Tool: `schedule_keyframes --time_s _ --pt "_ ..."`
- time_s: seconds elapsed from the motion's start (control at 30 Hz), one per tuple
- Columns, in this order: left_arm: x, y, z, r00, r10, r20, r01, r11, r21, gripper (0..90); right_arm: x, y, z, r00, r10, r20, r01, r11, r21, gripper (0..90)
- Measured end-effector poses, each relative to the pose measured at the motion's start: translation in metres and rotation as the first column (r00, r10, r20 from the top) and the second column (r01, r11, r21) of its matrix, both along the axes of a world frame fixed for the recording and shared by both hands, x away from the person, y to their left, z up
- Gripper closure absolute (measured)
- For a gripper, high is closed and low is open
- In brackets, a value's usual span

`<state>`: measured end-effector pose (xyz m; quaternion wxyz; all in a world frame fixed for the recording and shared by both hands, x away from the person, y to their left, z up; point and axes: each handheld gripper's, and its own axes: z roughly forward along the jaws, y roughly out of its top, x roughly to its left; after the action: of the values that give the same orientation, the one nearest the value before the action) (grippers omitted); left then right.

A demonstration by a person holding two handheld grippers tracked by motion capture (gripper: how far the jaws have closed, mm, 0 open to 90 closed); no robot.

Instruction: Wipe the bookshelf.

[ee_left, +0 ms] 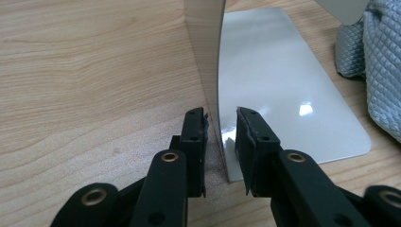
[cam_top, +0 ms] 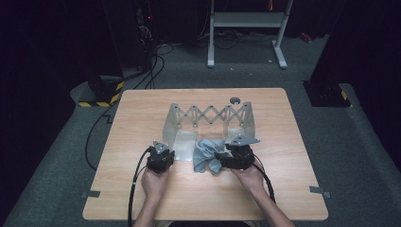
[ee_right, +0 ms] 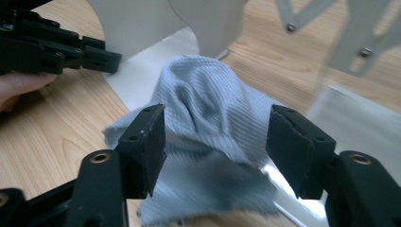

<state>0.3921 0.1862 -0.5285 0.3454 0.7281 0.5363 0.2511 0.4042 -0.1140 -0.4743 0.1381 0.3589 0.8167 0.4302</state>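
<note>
Black jaws of our right gripper [ee_right: 215, 149] stood wide apart, pads off the blue-grey cloth [ee_right: 213, 123] heaped between them. That hand reached in level from the near edge. Our left gripper [ee_left: 221, 144] straddled the metal rack's [cam_top: 208, 122] upright side plate, its grip unclear; the rack ran crosswise on the wooden table [cam_top: 142, 189].

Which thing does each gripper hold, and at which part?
The left gripper holds the metal rack by its upright side panel's edge. The right gripper is open over the cloth, holding nothing.

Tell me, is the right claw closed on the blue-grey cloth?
No, the right claw stands open around the cloth.
</note>
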Motion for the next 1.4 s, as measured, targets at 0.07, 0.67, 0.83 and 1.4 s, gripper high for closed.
schedule_keyframes --time_s 0.07,0.67,0.83,1.4 --pt "0.000 0.000 0.000 1.0000 0.001 0.001 -0.001 1.0000 0.000 72.8 0.004 0.007 -0.001 0.9999 0.013 -0.007 -0.013 1.000 -0.004 36.0" --pt "0.000 -0.001 0.000 1.0000 0.003 0.002 -0.003 1.0000 0.005 69.9 0.029 0.036 -0.046 0.9958 0.027 -0.088 -0.041 0.987 -0.155 37.9" --pt "0.000 0.000 0.000 1.0000 0.002 0.001 -0.002 0.9999 0.013 66.2 0.024 0.039 -0.046 0.9985 0.024 -0.048 -0.033 0.980 -0.194 57.0" --pt "0.002 0.001 0.000 0.9999 0.014 -0.005 -0.014 0.9999 0.006 58.0 -0.003 -0.025 -0.015 0.9970 -0.077 0.007 0.077 0.983 -0.164 79.6"
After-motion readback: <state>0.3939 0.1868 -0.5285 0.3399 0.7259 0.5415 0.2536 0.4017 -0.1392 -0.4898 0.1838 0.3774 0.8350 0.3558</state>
